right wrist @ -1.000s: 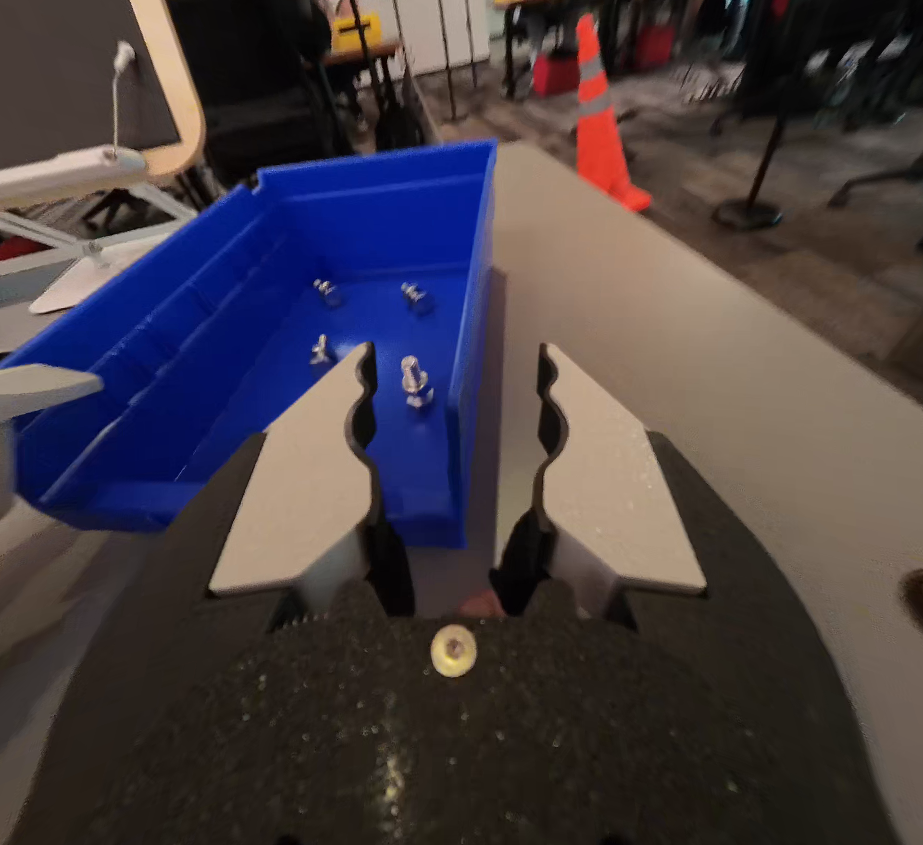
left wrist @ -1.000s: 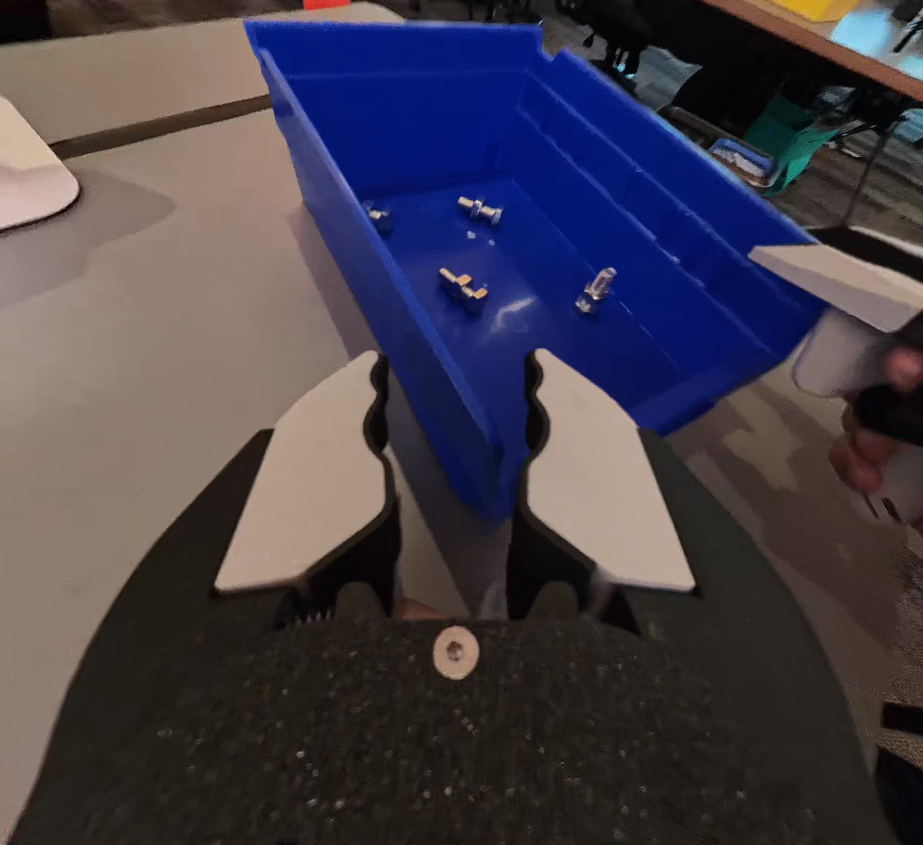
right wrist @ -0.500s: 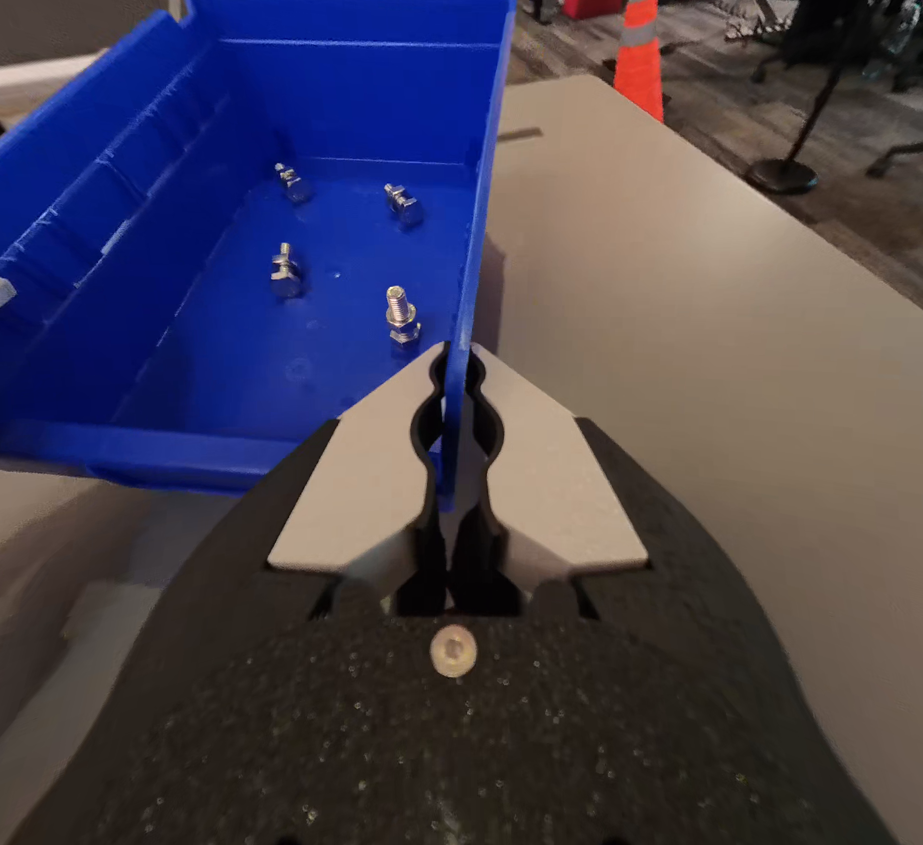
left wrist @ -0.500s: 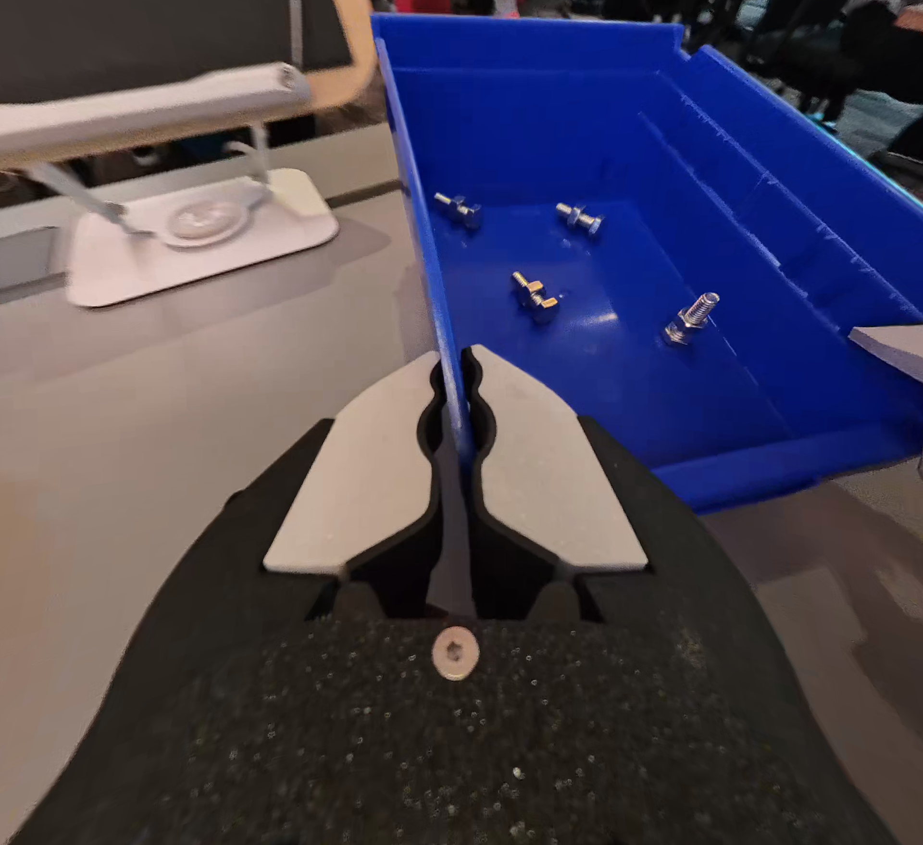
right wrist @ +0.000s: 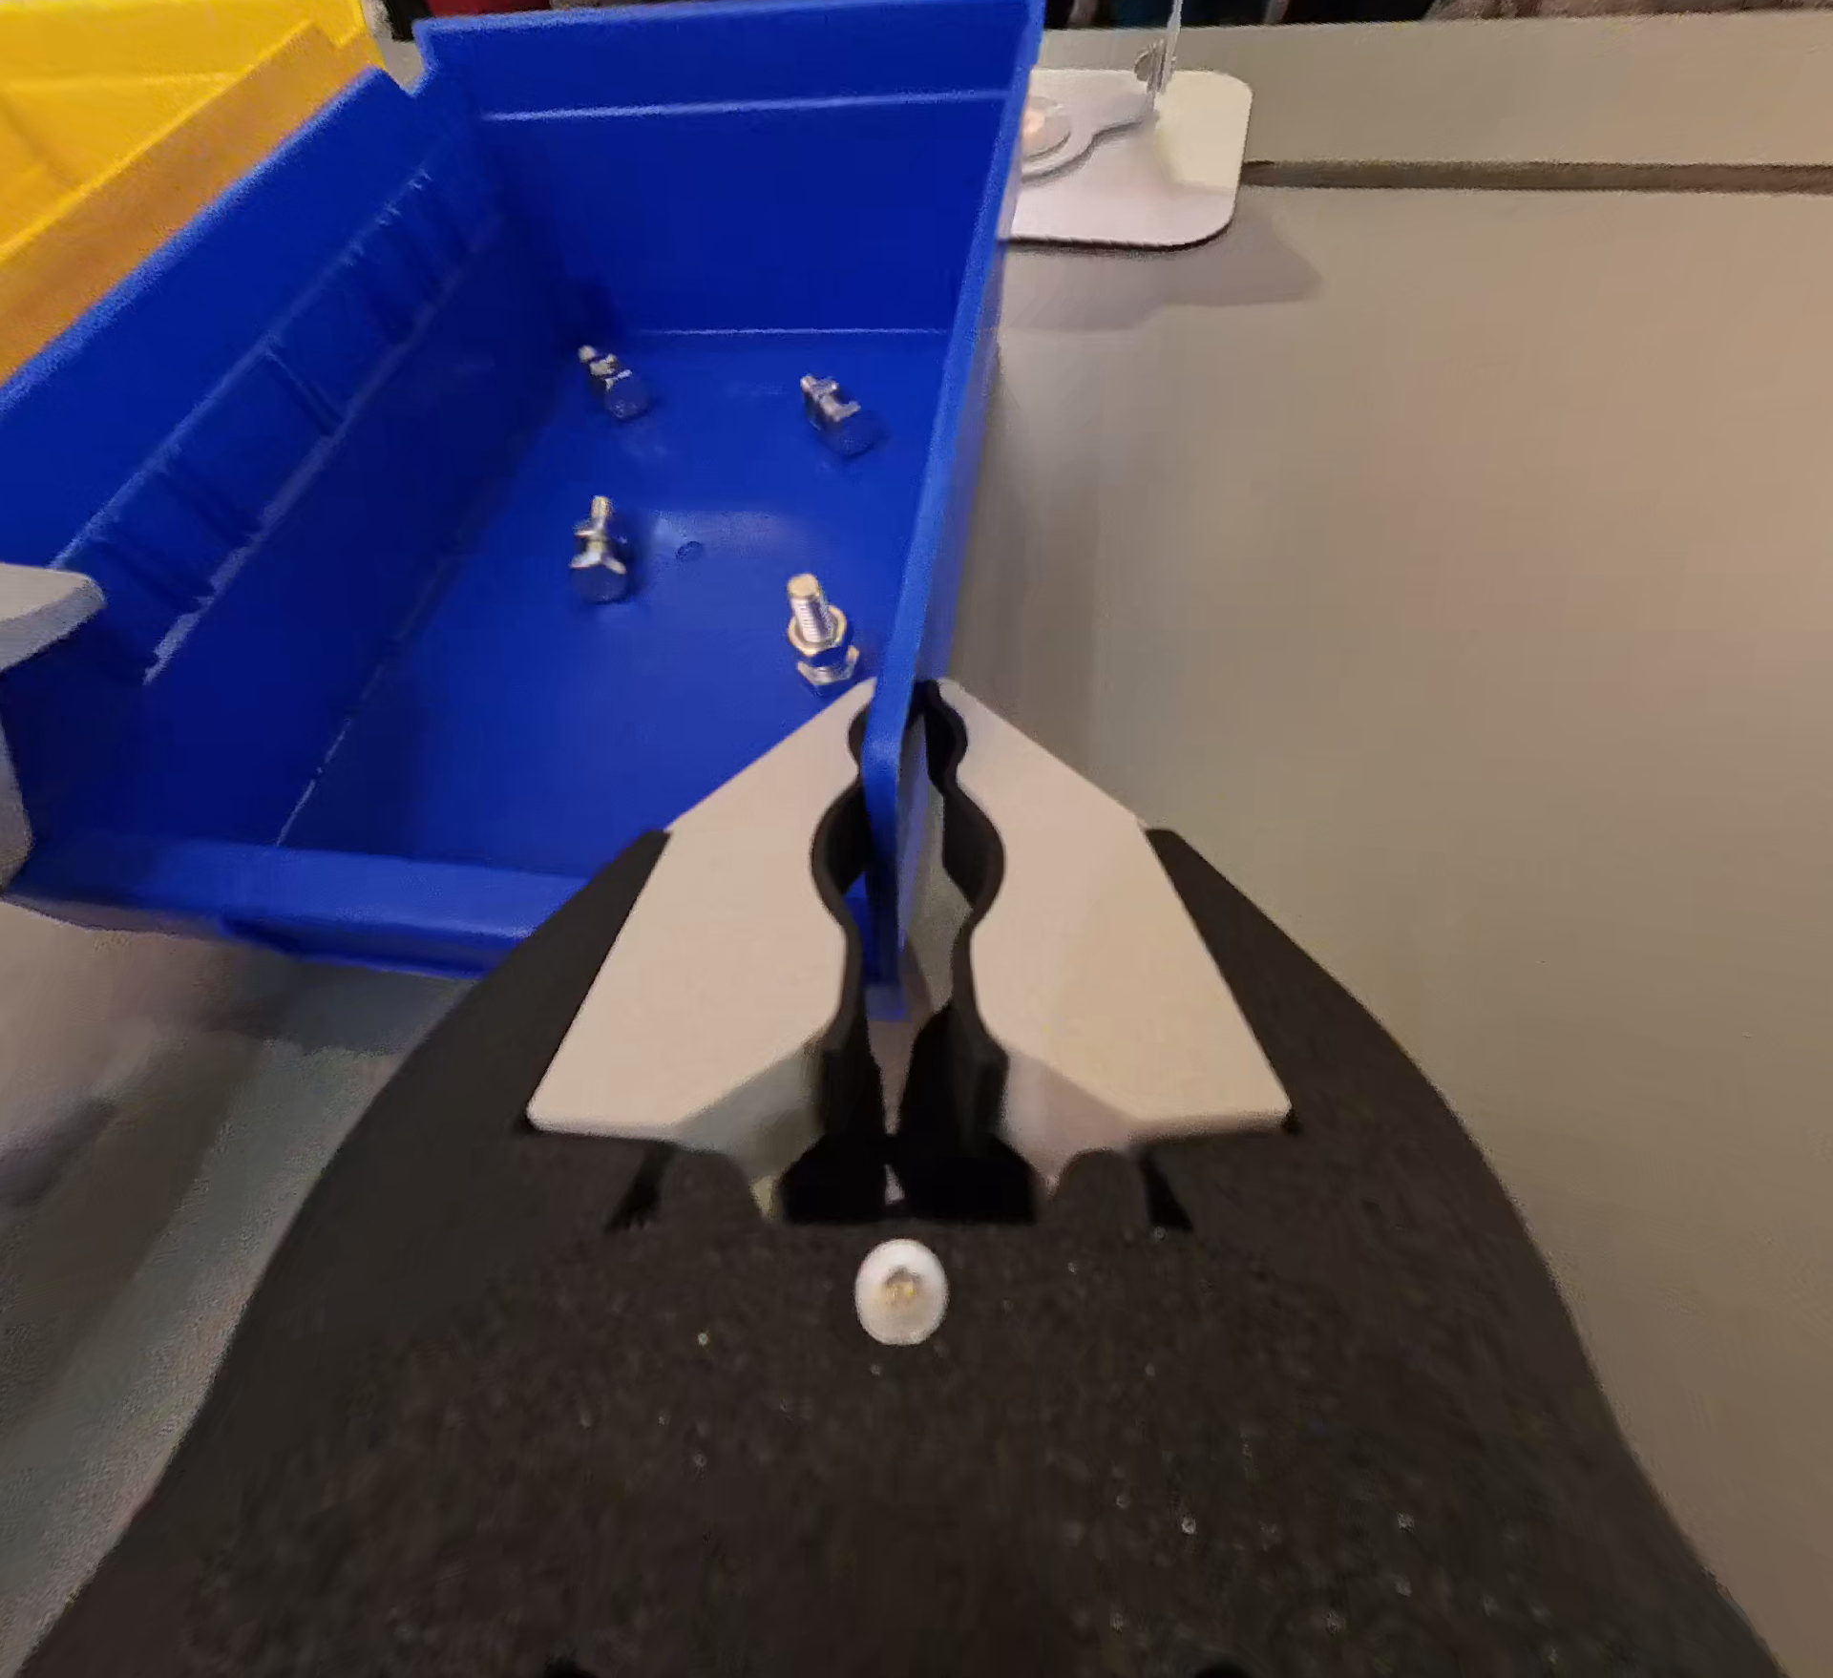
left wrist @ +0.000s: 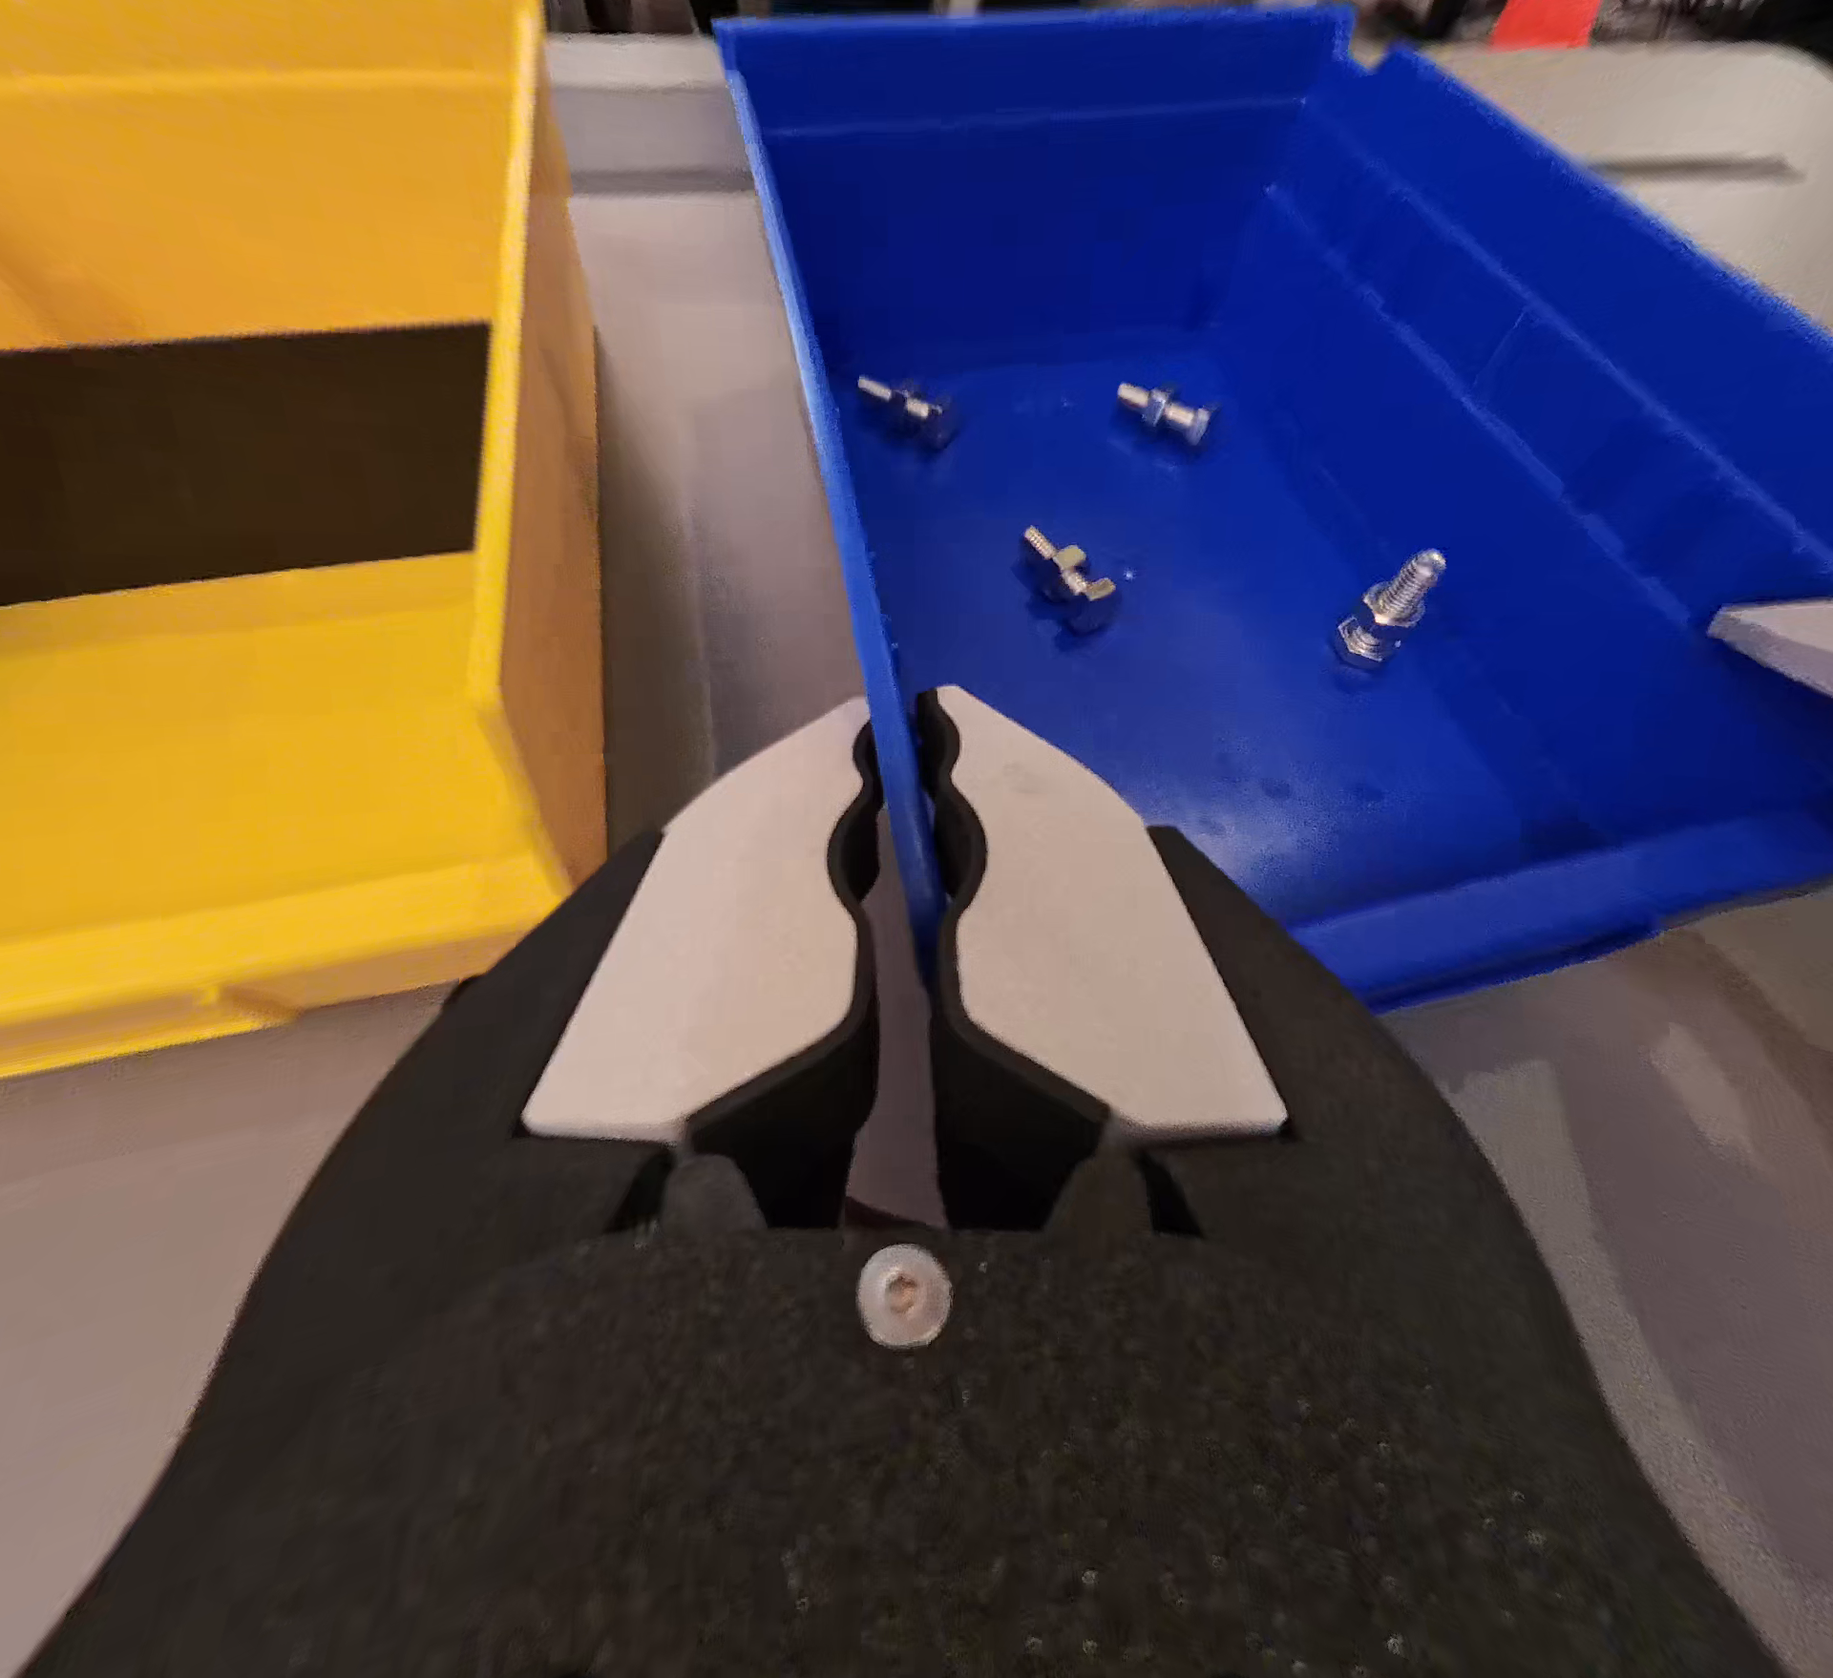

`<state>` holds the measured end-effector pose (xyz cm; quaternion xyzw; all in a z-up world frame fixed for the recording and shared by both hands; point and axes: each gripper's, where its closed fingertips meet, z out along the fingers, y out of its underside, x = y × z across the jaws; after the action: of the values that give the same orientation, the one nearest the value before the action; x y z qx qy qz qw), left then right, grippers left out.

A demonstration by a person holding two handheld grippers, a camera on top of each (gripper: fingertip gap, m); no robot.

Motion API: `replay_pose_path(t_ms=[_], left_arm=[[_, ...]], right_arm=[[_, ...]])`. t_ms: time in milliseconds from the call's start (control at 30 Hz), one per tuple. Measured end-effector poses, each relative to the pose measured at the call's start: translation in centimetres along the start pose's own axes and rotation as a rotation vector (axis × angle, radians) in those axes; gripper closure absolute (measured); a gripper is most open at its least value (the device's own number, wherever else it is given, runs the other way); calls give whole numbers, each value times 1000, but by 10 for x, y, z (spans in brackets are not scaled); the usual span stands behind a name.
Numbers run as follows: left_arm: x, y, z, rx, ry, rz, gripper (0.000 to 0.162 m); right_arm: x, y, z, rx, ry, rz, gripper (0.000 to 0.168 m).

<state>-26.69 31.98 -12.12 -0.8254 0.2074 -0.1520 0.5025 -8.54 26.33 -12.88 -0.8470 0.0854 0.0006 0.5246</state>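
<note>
Blue plastic open-topped bin [left wrist: 1041,173], holding four loose metal bolts [left wrist: 1384,609], was now pinched by left gripper [left wrist: 898,718] and right gripper [right wrist: 893,708], each closed from open onto a side wall, beside a yellow plastic bin [left wrist: 268,143].

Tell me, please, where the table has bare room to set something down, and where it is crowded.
Bare grey table lies right of the blue bin, up to the white stand base. Left of it only a narrow strip separates it from the yellow bin. Four bolts dot the blue bin's floor.
</note>
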Motion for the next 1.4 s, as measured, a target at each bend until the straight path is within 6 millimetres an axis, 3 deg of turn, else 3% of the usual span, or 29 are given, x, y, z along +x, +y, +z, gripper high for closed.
replay_pose_path(t_ms=[200, 267, 333, 400, 467, 500, 567, 600, 700, 767, 800, 933, 1000, 1067, 1167, 1267, 1400], left_arm=[[7, 3, -4, -6, 95, 11, 149], [9, 1, -18, 17, 189, -33, 135], [-3, -6, -41, 75, 229, -67, 117], [-35, -7, -63, 90, 169, -45, 111], [-86, 0, -76, 25, 28, 47, 109], [-116, 2, -80, -11, -57, 93, 97], [-163, 4, -85, -55, -136, 122, 91], [-177, 6, -83, -75, -117, 101, 102], [-207, 14, -69, -125, -41, 1, 101], [-225, 9, -59, -84, -54, -2, 105], [-229, 4, -54, -55, -45, 22, 114], [-241, -9, -42, -46, -106, 75, 102], [-227, -13, -51, -25, -57, 43, 103], [-227, -18, -70, 32, -92, 45, 108], [-268, -20, -85, 58, -203, 54, 115], [-303, -18, -64, 17, -113, 2, 110], [-290, -10, -27, -72, 105, 72, 123]], right_arm=[[1, 5, 4, 17, -78, -15, 161], [-5, 9, -3, 2, -197, -16, 151], [-12, 17, -17, -31, -330, 24, 139], [-17, 19, -38, -22, -443, 56, 126], [-11, 20, -55, 18, -452, 55, 123], [-10, 22, -63, 38, -450, 29, 124], [-11, 28, -74, 55, -458, -37, 126], [-12, 30, -77, 57, -452, -62, 124], [-15, 37, -78, 12, -441, -105, 119], [-22, 32, -82, 39, -448, -141, 119], [-27, 30, -84, 56, -455, -172, 119], [-51, 36, -86, 18, -460, -310, 116], [-63, 38, -89, 21, -450, -350, 116], [-74, 39, -93, 30, -452, -361, 116], [-102, 45, -96, 8, -524, -351, 115], [-142, 53, -99, -32, -663, -320, 114], [-183, 55, -93, -59, -764, -256, 115]])
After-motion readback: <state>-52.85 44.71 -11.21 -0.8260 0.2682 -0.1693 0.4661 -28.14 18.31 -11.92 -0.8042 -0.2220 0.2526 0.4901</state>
